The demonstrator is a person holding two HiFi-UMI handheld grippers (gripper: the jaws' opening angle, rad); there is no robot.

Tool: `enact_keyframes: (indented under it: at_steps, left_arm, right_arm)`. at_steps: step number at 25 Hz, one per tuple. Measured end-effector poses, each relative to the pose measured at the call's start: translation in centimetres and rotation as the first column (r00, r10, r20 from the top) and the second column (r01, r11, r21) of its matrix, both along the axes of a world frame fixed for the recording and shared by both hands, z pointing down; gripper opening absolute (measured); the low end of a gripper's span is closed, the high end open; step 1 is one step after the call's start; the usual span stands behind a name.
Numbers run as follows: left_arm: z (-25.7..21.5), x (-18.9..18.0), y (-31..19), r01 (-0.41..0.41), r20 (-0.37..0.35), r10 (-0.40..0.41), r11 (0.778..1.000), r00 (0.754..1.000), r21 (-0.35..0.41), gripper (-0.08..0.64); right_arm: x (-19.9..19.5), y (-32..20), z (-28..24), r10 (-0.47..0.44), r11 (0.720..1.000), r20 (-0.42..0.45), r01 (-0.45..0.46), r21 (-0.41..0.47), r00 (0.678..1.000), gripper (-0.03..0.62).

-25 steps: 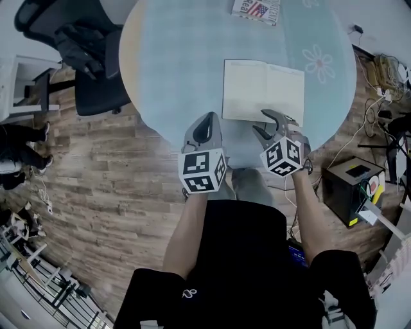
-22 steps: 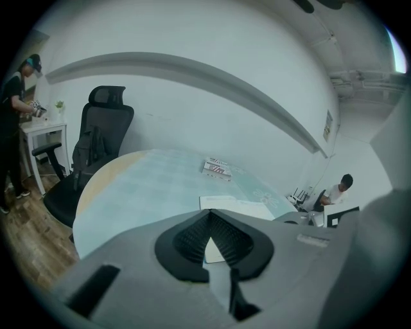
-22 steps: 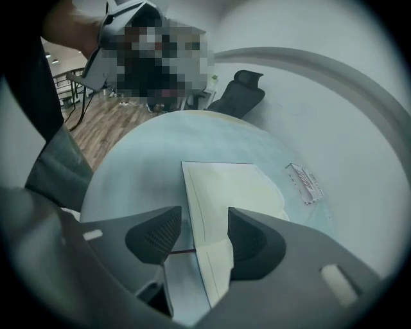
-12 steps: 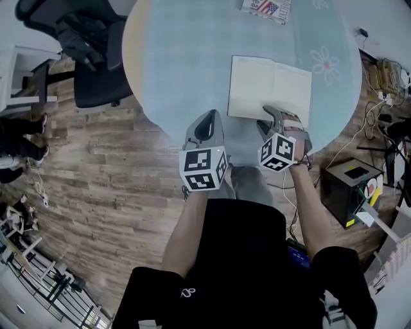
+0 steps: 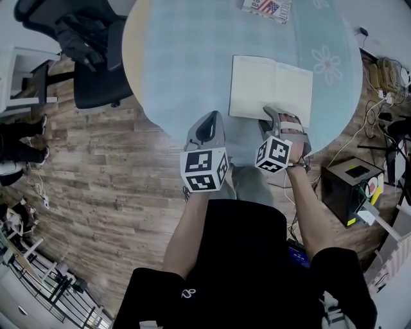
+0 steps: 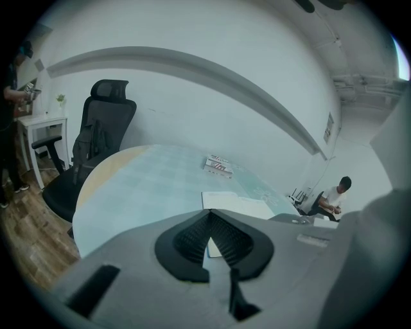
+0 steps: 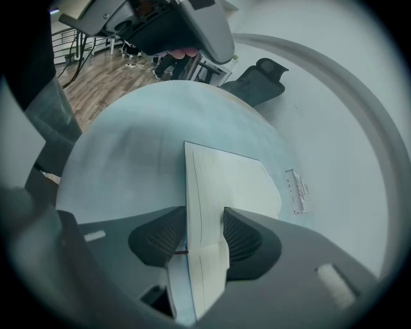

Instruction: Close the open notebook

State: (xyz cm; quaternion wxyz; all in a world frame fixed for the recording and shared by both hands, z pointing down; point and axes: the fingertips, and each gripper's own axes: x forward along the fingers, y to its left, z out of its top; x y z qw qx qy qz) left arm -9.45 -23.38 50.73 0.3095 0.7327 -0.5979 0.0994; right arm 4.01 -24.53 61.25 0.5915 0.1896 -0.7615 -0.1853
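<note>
The open notebook (image 5: 270, 87) lies flat on the round pale-blue table (image 5: 186, 58), its blank pages up; it also shows in the left gripper view as a notebook (image 6: 234, 205) and in the right gripper view as a notebook (image 7: 225, 180). My right gripper (image 5: 282, 115) sits at the near edge of the right-hand page. Its jaws are closing, with the page edge and a red ribbon between them (image 7: 205, 234); the pads do not visibly press on it. My left gripper (image 5: 207, 125) hovers at the table's near edge, left of the notebook, shut and empty (image 6: 207, 222).
A magazine (image 5: 266, 8) lies at the table's far edge. A black office chair (image 5: 90, 58) stands to the left on the wood floor. To the right are a black box (image 5: 353, 186) and cables. A person (image 6: 334, 196) sits in the distance.
My right gripper has rolled and sunk a little onto the notebook's near edge, and its jaws have narrowed. The left gripper has stayed put.
</note>
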Motion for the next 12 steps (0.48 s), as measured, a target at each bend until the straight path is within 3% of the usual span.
enact_keyframes:
  at_steps: [4, 8, 12]
  left_arm:
    - [0.21, 0.08, 0.11, -0.005, -0.003, 0.005, 1.000, 1.000, -0.003, -0.012]
    - [0.37, 0.41, 0.22, -0.012, -0.004, 0.012, 1.000, 1.000, -0.006, -0.012]
    - [0.51, 0.36, 0.14, -0.020, -0.004, 0.020, 1.000, 1.000, -0.010, -0.012]
  right_arm:
    - [0.06, 0.24, 0.29, 0.013, 1.000, -0.011, -0.013, 0.005, 1.000, 0.179]
    - [0.41, 0.82, 0.59, 0.070, 0.998, 0.039, -0.070, 0.003, 0.997, 0.114]
    - [0.27, 0.85, 0.54, 0.120, 0.992, 0.088, -0.122, 0.024, 0.989, 0.092]
